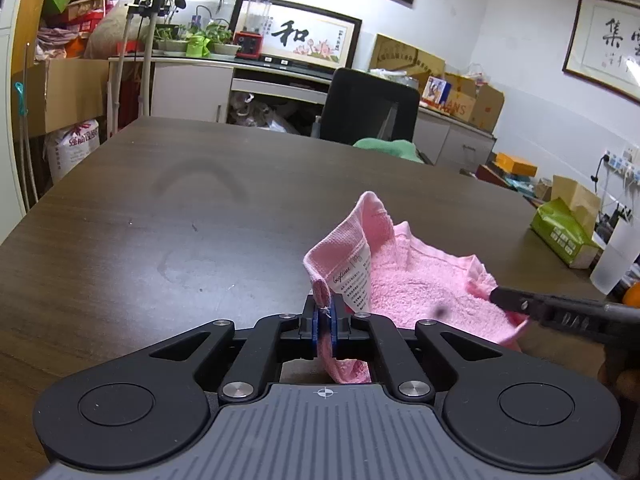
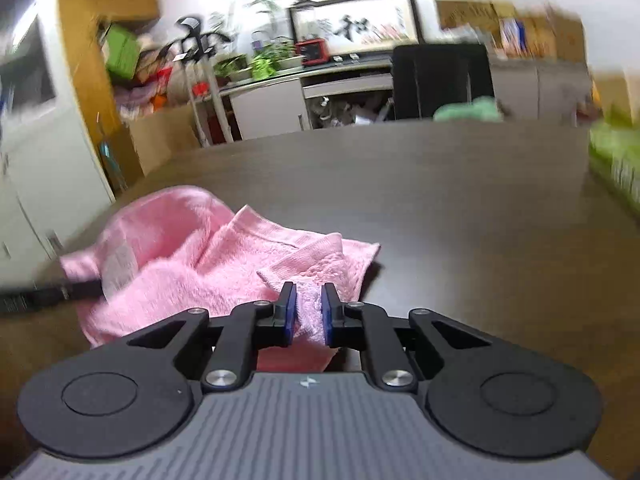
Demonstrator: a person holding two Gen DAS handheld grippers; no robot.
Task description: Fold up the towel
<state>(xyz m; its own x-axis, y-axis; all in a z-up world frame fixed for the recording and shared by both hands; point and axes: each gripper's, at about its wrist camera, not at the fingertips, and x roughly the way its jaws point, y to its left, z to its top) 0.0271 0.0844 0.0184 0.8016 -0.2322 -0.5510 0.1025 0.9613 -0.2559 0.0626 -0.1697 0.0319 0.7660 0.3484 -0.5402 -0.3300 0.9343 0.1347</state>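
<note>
Pink terry towel (image 1: 420, 284), crumpled on dark woodgrain tabletop (image 1: 200, 208); long axis indeterminate. Left tongs (image 1: 326, 322) pinch labelled corner upright; right tongs (image 2: 308, 312) pinch opposite corner.

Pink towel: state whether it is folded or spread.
Neither: the pink towel lies crumpled on the table, one corner lifted in the left gripper.

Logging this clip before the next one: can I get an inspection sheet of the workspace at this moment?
Surface: dark wood table, faint ring marks.
Job's things: pink towel crumpled, label corner lifted.
Clutter: green tissue pack, green cloth at far edge.
Grippers: left gripper shut on a towel corner; right gripper has towel between its pads, contact unclear.
Cables: nothing seen on the table.
Surroundings: black chair, cabinets, boxes, plants, framed calligraphy.
</note>
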